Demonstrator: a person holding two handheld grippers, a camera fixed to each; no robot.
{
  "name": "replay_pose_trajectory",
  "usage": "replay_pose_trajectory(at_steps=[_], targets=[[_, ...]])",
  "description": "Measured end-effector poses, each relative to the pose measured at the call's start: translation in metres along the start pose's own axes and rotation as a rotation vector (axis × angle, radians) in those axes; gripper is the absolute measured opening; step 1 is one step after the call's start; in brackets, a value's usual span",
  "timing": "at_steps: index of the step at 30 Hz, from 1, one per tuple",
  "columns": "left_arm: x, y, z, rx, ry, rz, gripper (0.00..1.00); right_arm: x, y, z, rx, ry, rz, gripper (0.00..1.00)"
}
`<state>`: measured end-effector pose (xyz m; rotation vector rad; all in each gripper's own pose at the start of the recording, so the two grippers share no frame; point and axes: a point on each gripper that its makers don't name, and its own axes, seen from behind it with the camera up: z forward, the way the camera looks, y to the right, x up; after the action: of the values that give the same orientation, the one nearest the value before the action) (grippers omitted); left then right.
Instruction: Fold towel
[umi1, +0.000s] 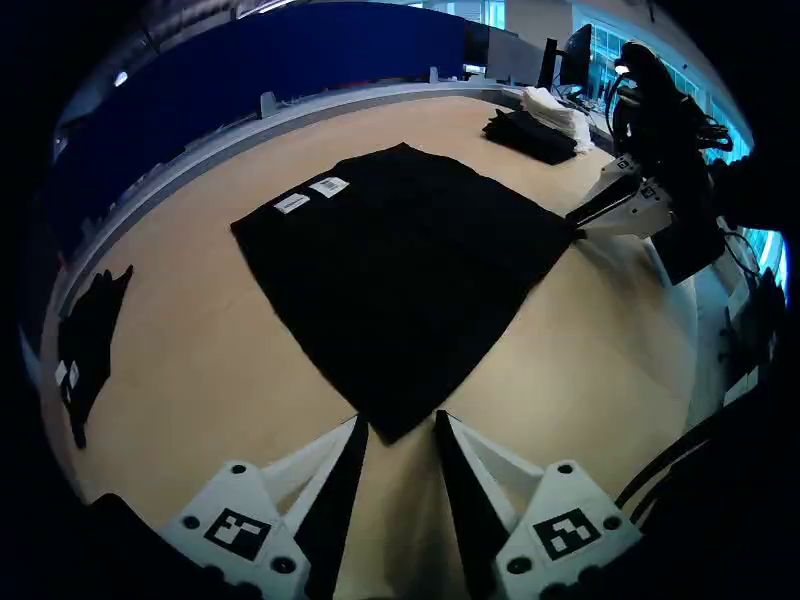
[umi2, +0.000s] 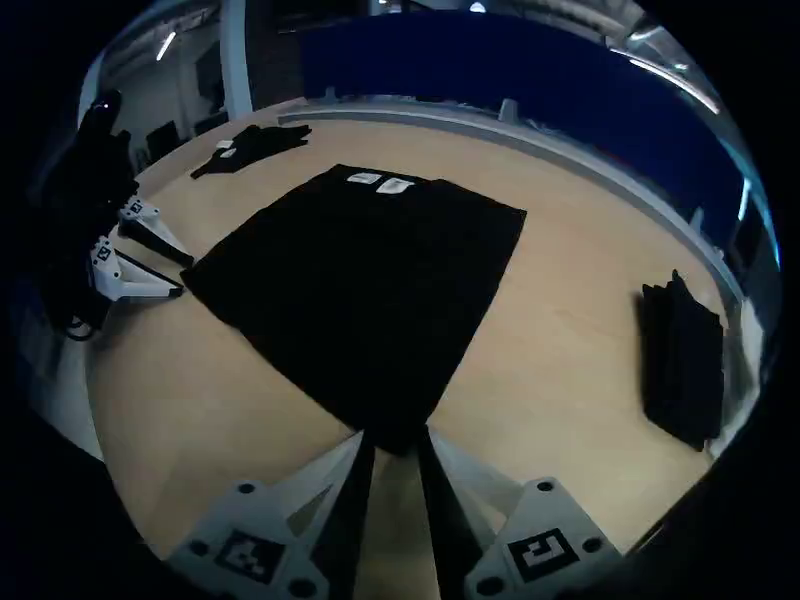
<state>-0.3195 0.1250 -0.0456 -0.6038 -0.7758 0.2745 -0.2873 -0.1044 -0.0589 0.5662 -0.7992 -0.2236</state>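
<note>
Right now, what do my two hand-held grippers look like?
Both look alike. The left hand-held gripper and right hand-held gripper each have two white, wedge-shaped fingers lined with black inner pads, dotted with dark screws, and each finger carries a square black-and-white marker. Black cables trail beside the left one.

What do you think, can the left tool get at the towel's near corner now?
Probably yes: the towel corner lies between the fingers of the open left tool, nothing blocking it.
</note>
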Motion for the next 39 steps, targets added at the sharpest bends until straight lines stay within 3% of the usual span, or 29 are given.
replay_pose_trajectory(at_steps=[8,21,30,39], targets=[[0.002,-0.009,0.001,0.037,-0.002,-0.014,0.07,0.004,-0.003,0.001,0.017,0.017,-0.016,0.14],[0.012,-0.009,-0.011,0.050,0.014,-0.016,0.06,0.021,-0.002,-0.008,0.014,0.048,0.005,0.14],[0.030,-0.010,-0.036,0.071,0.019,-0.016,0.06,0.043,-0.005,-0.029,0.012,0.079,0.005,0.14],[0.041,-0.008,-0.067,0.083,-0.004,0.020,0.06,0.068,-0.013,-0.061,0.016,0.115,0.008,0.14]])
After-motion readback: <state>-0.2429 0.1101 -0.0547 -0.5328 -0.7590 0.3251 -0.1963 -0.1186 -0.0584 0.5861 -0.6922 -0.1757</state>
